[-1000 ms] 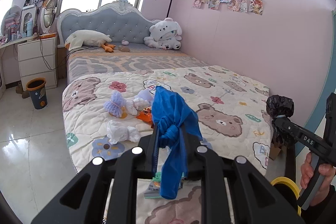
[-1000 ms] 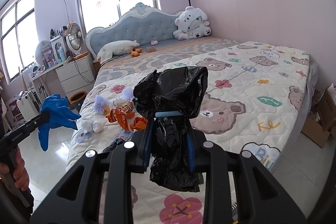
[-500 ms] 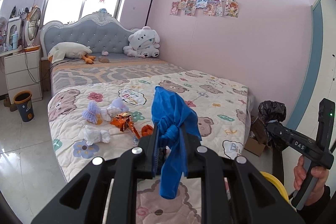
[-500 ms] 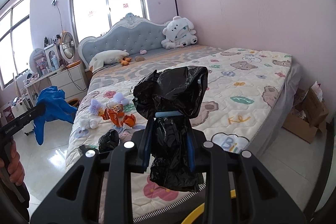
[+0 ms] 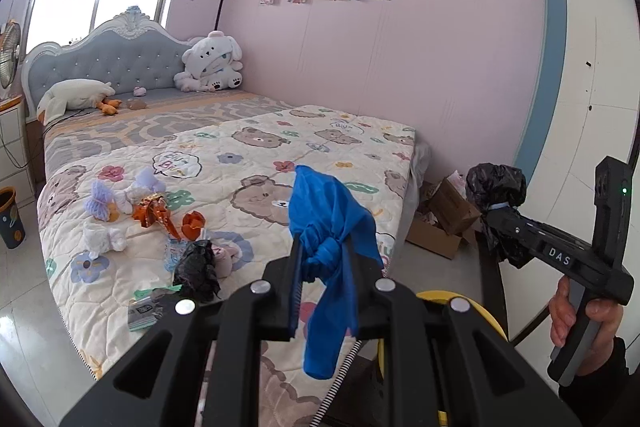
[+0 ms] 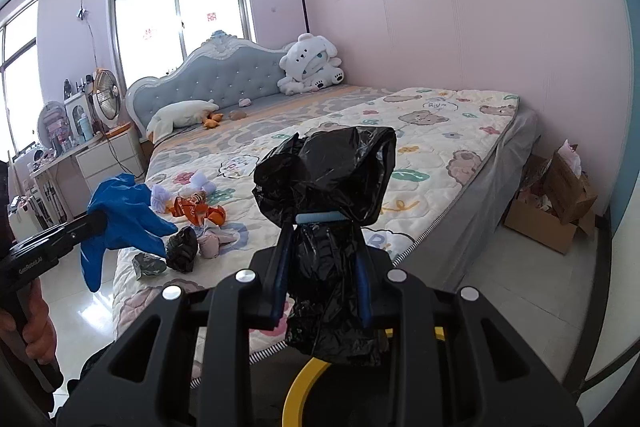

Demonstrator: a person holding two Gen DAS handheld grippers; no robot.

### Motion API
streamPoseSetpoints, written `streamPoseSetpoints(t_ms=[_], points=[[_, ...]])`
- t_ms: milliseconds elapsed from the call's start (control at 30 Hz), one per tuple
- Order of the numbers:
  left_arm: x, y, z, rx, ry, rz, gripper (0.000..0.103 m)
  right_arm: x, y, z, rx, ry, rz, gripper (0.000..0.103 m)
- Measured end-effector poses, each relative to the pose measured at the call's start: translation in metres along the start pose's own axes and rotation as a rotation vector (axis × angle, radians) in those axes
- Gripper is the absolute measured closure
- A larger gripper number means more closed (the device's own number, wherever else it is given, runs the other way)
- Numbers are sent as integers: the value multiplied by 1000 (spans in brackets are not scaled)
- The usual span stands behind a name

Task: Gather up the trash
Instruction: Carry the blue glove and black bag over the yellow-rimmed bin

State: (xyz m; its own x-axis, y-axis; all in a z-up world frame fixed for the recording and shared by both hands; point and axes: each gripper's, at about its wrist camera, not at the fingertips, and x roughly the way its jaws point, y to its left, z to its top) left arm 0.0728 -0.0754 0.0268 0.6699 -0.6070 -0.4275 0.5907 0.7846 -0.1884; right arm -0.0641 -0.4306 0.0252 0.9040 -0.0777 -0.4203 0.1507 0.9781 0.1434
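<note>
My left gripper [image 5: 322,247] is shut on a knotted blue plastic bag [image 5: 332,227], which hangs down between its fingers; the same blue bag [image 6: 120,215] shows at the left of the right wrist view. My right gripper [image 6: 324,223] is shut on a crumpled black plastic bag [image 6: 328,179], also seen as the black bag [image 5: 496,183] at the right of the left wrist view. On the bed [image 5: 248,163] lie orange wrappers [image 5: 156,211], white and purple tissue wads [image 5: 100,203], a second black bag [image 5: 196,267] and a small packet [image 5: 146,309].
A yellow-rimmed container [image 5: 452,297] sits low in front of both grippers at the foot of the bed. Cardboard boxes [image 6: 556,207] stand against the pink wall on the right. A small bin [image 5: 10,215] and white drawers stand at the left. Plush toys [image 5: 212,67] rest by the headboard.
Both grippers have pulled back from the bed and swung right, each still holding its bag. The bed trash now lies farther off, and the yellow rim and boxes have come into view.
</note>
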Motion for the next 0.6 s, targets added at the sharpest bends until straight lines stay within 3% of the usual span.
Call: streamPoseSetpoints(t_ms=[600], points=[[38,-67,-28,84,105,-124,87,-47,-45,-35,63,48,-52,76]])
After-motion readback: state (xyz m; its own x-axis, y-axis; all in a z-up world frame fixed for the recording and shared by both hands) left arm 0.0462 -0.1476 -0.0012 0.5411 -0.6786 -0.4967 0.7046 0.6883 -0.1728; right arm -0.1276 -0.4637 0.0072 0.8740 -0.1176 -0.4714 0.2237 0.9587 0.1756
